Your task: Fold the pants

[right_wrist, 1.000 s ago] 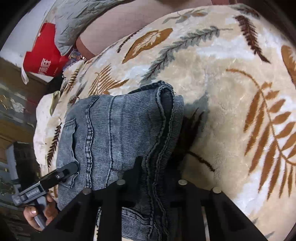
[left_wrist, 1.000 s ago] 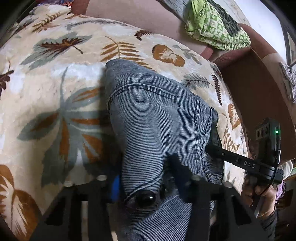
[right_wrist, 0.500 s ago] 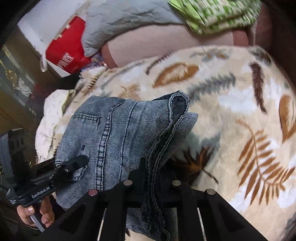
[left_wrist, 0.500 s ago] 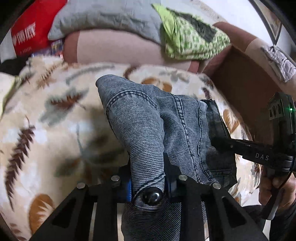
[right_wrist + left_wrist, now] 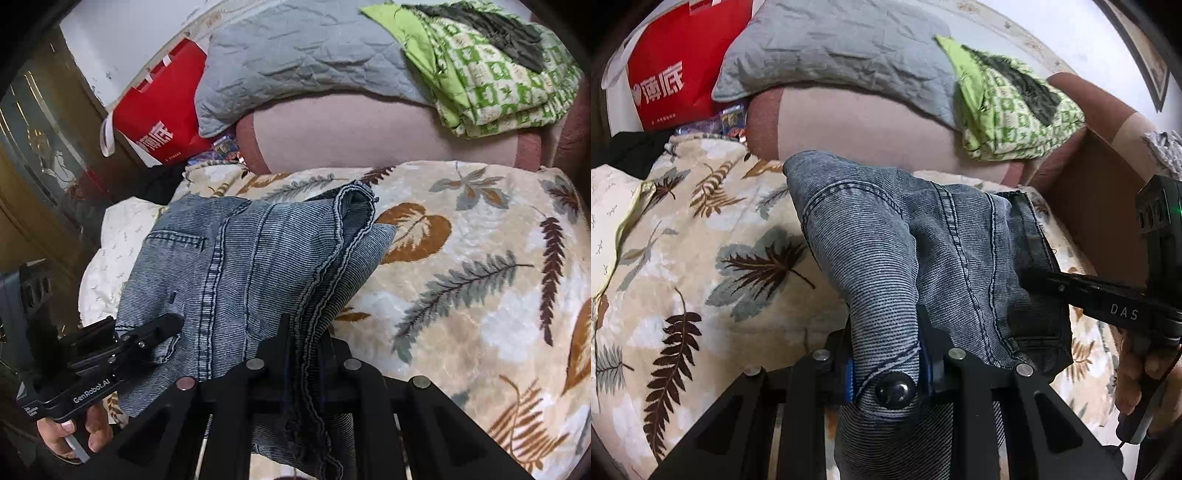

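Blue-grey jeans (image 5: 923, 240) hang bunched above a leaf-patterned blanket (image 5: 701, 258), lifted at two points. My left gripper (image 5: 886, 332) is shut on the waistband, just above its dark button (image 5: 895, 389). In the same view my right gripper (image 5: 1034, 278) comes in from the right and grips the jeans' far edge, with a hand below it. In the right wrist view my right gripper (image 5: 306, 332) is shut on a folded, stitched edge of the jeans (image 5: 229, 266). There my left gripper (image 5: 166, 325) holds the cloth near a back pocket.
The blanket (image 5: 480, 295) covers a sofa seat. Behind it is the pinkish sofa back (image 5: 868, 129) with a grey quilted pillow (image 5: 831, 48) and a green patterned cloth (image 5: 1008, 110). A red bag (image 5: 676, 74) stands at the left, a brown armrest (image 5: 1100, 221) at the right.
Both grippers have risen with the jeans, which now hang higher off the blanket. The left jaws have closed tighter on the waistband. More of the sofa back and pillows shows.
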Tool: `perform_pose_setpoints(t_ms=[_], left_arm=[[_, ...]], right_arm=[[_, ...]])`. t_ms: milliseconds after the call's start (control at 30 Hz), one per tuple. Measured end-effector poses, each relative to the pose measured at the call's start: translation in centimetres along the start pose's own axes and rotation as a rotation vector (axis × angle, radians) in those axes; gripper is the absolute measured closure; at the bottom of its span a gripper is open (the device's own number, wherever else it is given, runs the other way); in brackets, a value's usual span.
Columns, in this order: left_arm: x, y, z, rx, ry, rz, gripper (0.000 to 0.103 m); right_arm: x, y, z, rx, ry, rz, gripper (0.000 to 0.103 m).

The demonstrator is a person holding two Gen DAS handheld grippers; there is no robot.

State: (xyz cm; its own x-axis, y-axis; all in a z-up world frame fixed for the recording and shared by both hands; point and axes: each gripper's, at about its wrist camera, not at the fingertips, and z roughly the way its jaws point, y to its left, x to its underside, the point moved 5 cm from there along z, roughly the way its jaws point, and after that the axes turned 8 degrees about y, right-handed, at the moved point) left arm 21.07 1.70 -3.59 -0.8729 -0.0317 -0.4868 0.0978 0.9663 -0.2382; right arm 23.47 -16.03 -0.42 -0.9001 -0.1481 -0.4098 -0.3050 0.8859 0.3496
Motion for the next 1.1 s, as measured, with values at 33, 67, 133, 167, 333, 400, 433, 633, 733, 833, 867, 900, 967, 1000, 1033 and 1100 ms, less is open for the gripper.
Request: perform_pose_setpoints(t_ms=[33,67,133,167,333,400,433,633,733,833,867,900,967,1000,1033,1100], left_arm=[[0.2,0.2,0.6,-0.003,0.008,-0.003,0.075],[0.4,0.3,1.1,-0.005,0.017,-0.006,0.075],[0.6,1.0,2.9,-0.006,0.044,-0.014,0.075],[0.8,1.0,3.4,-0.007,0.051,-0.016,0.075],[1.4,1.8,6.9,-0.004,0.103,-0.027,0.075],[1.7,2.0,7.6,-0.009,0.114,-0.028,0.074],[1.9,2.2,8.1,-0.012,0.118,-0.032,0.071],[2.1,3.4,8.8,-0.02,0.145,-0.091,0.037],[2.5,3.7,7.2,-0.016,0.131,-0.109,0.037],[3.4,3.9,4.5,-0.068,0.056,-0.102,0.033],[3.9,3.9,3.8,-0.085,0.035,-0.099,0.032],[4.3,3.7,3.6,-0.096,0.027,-0.094,0.032],[4.9,3.6,4.2,-0.12,0.047,-0.086,0.03],[5.4,3.5,5.1,-0.139,0.076,-0.078,0.028],[6.0,3.5,6.3,-0.176,0.106,-0.073,0.026],[6.3,3.6,6.8,-0.195,0.105,-0.087,0.024]], right_arm=[[-0.1,-0.2,0.8,0.0,0.01,0.004,0.091],[-0.1,-0.4,1.7,0.001,0.021,0.009,0.091],[0.2,-1.0,3.5,0.013,0.045,0.016,0.091],[0.2,-1.3,4.1,0.014,0.053,0.02,0.091],[0.8,-2.9,7.1,0.031,0.093,0.039,0.091],[0.9,-3.3,8.0,0.039,0.104,0.043,0.091],[1.0,-3.5,8.4,0.042,0.108,0.047,0.091],[1.7,-4.9,10.2,0.1,0.151,0.077,0.084],[1.8,-4.8,9.1,0.134,0.127,0.075,0.081],[2.1,-4.1,6.4,0.188,0.058,0.06,0.08],[2.5,-3.4,5.6,0.178,0.036,0.051,0.079],[3.1,-2.7,5.2,0.161,0.027,0.045,0.079],[4.4,-1.6,5.6,0.144,0.037,0.019,0.076],[5.4,-1.4,6.7,0.152,0.064,0.01,0.074],[5.9,-1.5,7.8,0.163,0.1,0.012,0.07],[7.2,-2.0,9.9,0.192,0.152,0.02,0.07]])
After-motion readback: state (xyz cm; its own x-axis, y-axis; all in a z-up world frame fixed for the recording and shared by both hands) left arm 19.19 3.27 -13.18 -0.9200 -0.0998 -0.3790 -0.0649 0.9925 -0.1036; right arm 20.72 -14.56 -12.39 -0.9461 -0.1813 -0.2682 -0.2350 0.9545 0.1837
